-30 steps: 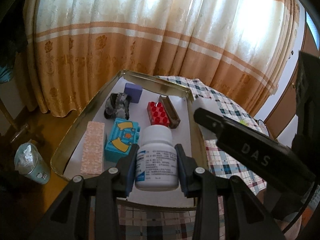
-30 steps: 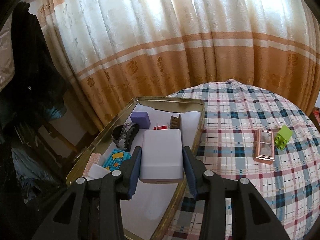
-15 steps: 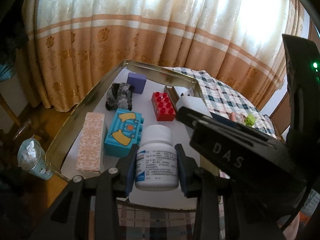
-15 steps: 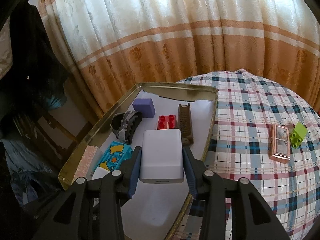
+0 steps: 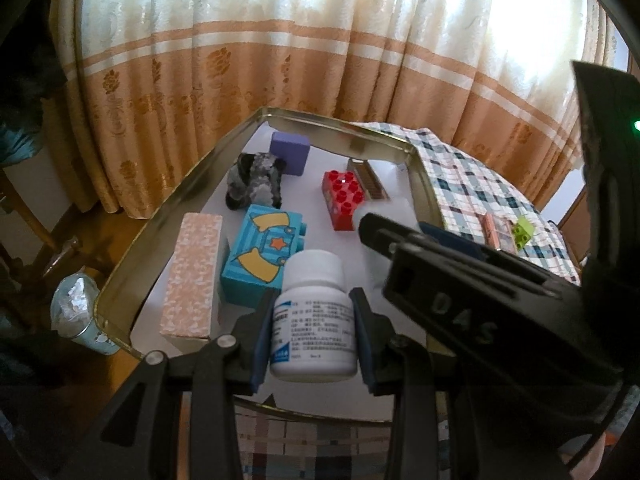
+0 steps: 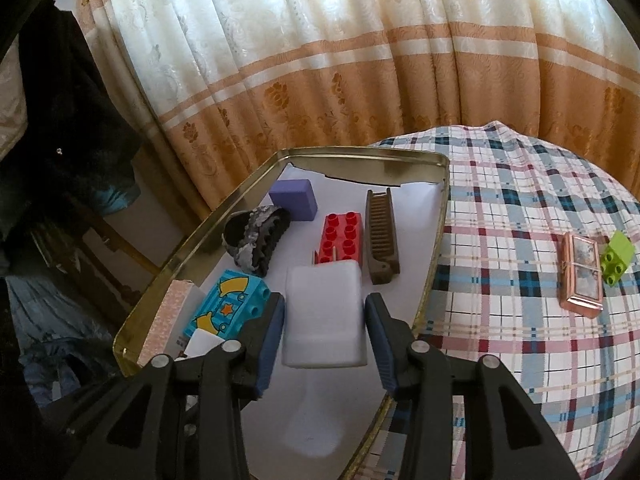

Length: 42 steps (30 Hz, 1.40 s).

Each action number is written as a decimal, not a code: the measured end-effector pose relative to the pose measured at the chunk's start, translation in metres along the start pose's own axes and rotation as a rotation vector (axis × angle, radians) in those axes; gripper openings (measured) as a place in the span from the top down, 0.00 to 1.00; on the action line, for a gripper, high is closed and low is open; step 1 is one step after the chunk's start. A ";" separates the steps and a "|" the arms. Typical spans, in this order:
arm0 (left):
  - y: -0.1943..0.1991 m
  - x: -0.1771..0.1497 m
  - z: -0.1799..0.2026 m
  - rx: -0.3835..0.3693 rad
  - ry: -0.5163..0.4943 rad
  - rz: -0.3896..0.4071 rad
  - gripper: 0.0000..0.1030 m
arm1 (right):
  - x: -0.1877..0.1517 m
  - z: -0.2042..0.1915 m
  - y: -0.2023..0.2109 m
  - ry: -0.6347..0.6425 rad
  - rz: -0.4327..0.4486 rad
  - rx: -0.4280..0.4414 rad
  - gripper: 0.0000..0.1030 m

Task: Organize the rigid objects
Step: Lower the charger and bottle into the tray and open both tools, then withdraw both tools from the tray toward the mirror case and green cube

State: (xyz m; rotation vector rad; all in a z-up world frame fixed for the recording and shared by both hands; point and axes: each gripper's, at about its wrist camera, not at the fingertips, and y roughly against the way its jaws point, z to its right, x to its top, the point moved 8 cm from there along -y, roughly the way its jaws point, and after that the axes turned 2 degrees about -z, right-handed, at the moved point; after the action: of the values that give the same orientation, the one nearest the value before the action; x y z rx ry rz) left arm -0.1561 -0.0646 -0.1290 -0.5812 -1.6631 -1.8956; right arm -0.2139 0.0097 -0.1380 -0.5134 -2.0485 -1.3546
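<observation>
My left gripper (image 5: 313, 338) is shut on a white pill bottle (image 5: 314, 304), held upright over the near end of a gold tin tray (image 5: 188, 184). My right gripper (image 6: 325, 322) hovers low over the same tray (image 6: 200, 248), and its jaws are opening. A white box (image 6: 325, 312) sits between them, blurred, with a slim gap at the left pad. In the left wrist view the right gripper's black body (image 5: 460, 292) crosses the tray's right side, and the white box (image 5: 386, 210) shows at its tip.
The tray holds a purple block (image 6: 294, 199), a grey hair claw (image 6: 256, 240), a red brick (image 6: 340, 240), a brown comb (image 6: 382, 246), a blue brick (image 6: 228, 310) and a pink box (image 5: 192, 276). On the plaid tablecloth lie a copper-framed case (image 6: 582, 276) and a green brick (image 6: 618, 256).
The right gripper sank toward the tray floor and its jaws widened, loosening the white box. The left gripper kept its hold on the bottle and barely shifted.
</observation>
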 end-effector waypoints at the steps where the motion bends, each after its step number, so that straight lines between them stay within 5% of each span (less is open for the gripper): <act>1: 0.000 0.000 -0.001 0.008 -0.001 0.001 0.65 | 0.001 0.000 0.003 -0.009 0.008 0.013 0.49; 3: 0.002 0.000 -0.001 0.017 -0.002 0.006 0.57 | 0.004 0.001 0.010 -0.016 0.034 0.024 0.40; 5: 0.008 0.003 -0.004 0.029 0.019 0.026 0.29 | 0.009 0.005 0.023 -0.030 0.084 0.018 0.39; 8: 0.020 0.008 -0.012 0.029 0.081 0.069 0.10 | 0.016 0.023 0.050 -0.077 0.177 -0.022 0.27; 18: 0.030 0.003 -0.014 0.070 0.144 0.118 0.06 | 0.000 0.099 0.091 -0.207 0.272 -0.255 0.26; 23: 0.038 0.000 0.013 0.120 0.020 0.187 0.06 | -0.016 0.129 0.102 -0.226 0.283 -0.349 0.26; 27: 0.036 -0.007 0.044 0.091 -0.074 0.188 0.06 | -0.024 0.141 0.108 -0.219 0.287 -0.420 0.26; 35: 0.039 -0.018 0.093 0.090 -0.261 0.244 0.06 | -0.036 0.159 0.110 -0.277 0.263 -0.411 0.26; 42: 0.032 -0.024 0.100 0.072 -0.264 0.197 0.06 | -0.043 0.166 0.112 -0.284 0.234 -0.418 0.26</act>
State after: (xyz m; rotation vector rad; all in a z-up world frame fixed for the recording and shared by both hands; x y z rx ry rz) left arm -0.1204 0.0342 -0.1057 -0.9631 -1.7545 -1.6672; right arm -0.1597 0.2076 -0.1383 -1.1480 -1.8397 -1.6409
